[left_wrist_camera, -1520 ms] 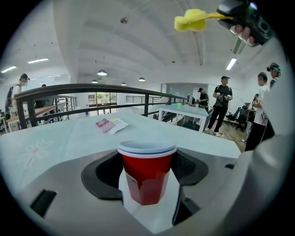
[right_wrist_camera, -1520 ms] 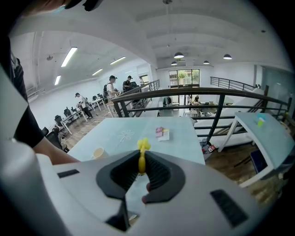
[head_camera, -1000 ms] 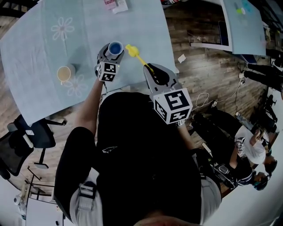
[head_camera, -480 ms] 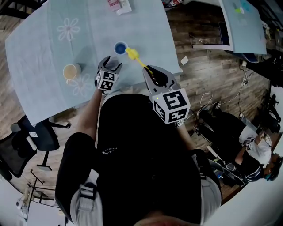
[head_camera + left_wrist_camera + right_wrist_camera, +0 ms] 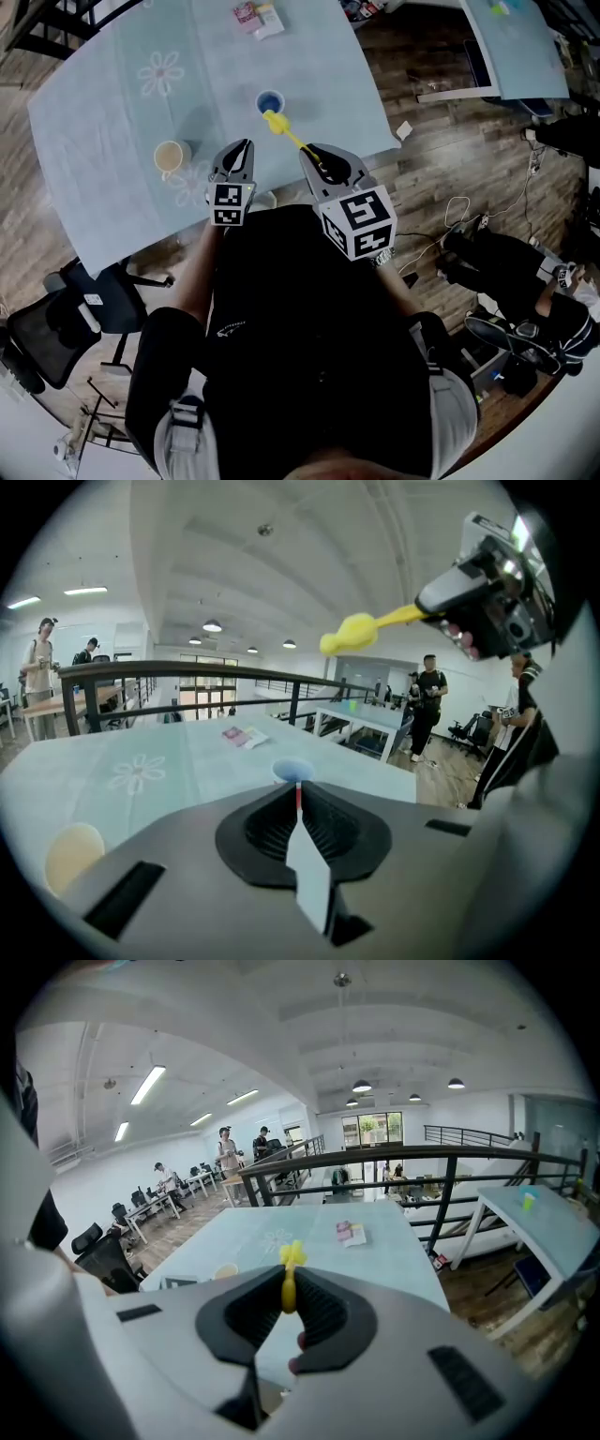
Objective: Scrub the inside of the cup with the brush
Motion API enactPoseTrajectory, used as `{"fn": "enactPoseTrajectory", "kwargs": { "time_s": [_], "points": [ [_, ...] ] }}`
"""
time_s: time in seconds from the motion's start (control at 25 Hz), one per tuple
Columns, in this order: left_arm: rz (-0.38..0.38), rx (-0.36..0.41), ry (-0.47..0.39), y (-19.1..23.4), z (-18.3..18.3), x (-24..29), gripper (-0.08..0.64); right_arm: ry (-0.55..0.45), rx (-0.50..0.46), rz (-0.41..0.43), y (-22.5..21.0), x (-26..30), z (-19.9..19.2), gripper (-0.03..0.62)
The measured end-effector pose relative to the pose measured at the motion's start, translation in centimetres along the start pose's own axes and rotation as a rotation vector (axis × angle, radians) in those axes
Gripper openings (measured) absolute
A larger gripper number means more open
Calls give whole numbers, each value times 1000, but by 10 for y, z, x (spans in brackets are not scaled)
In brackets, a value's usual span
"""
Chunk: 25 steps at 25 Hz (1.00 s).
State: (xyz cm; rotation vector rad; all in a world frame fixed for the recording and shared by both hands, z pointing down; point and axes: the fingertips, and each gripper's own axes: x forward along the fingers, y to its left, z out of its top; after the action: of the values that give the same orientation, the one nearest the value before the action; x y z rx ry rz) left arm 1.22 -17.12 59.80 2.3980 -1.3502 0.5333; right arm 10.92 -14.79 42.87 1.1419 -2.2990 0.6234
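Note:
A small blue cup [image 5: 269, 101] stands upright on the pale blue table [image 5: 103, 122], apart from both grippers. My left gripper [image 5: 236, 155] sits near the table's front edge, short of the cup, with its jaws shut and nothing between them. In the left gripper view the blue cup [image 5: 292, 771] shows just past the shut left gripper [image 5: 299, 794]. My right gripper [image 5: 323, 159] is shut on the handle of a yellow brush [image 5: 281, 127], whose head hangs just in front of the cup. In the right gripper view the brush [image 5: 291, 1269] sticks out of my right gripper [image 5: 289, 1293].
A tan cup [image 5: 169, 157] stands left of my left gripper. A pink packet [image 5: 253, 16] lies at the table's far edge. An office chair [image 5: 89, 300] is at the front left. Another table [image 5: 525, 47] and people are off to the right.
My left gripper has let go of the blue cup, drawn back toward my body and shut. The cup stays on the table. The brush remains in my right gripper.

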Motion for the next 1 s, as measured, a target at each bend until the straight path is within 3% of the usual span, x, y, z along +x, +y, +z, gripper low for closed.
{"fn": "enactPoseTrajectory", "kwargs": {
  "time_s": [0.4, 0.6, 0.8, 1.0],
  "points": [
    [-94, -17, -278, -14, 116, -88, 14, -138, 26, -82, 24, -13, 5, 40],
    [-109, 45, -368, -25, 157, -123, 14, -229, 45, -132, 29, -25, 10, 40],
    [-118, 110, -427, -45, 178, -141, 14, -346, 38, -167, 35, -41, 18, 40],
    [-129, 86, -435, -51, 176, -147, 14, -420, 40, -207, 38, -51, 22, 40]
  ]
}}
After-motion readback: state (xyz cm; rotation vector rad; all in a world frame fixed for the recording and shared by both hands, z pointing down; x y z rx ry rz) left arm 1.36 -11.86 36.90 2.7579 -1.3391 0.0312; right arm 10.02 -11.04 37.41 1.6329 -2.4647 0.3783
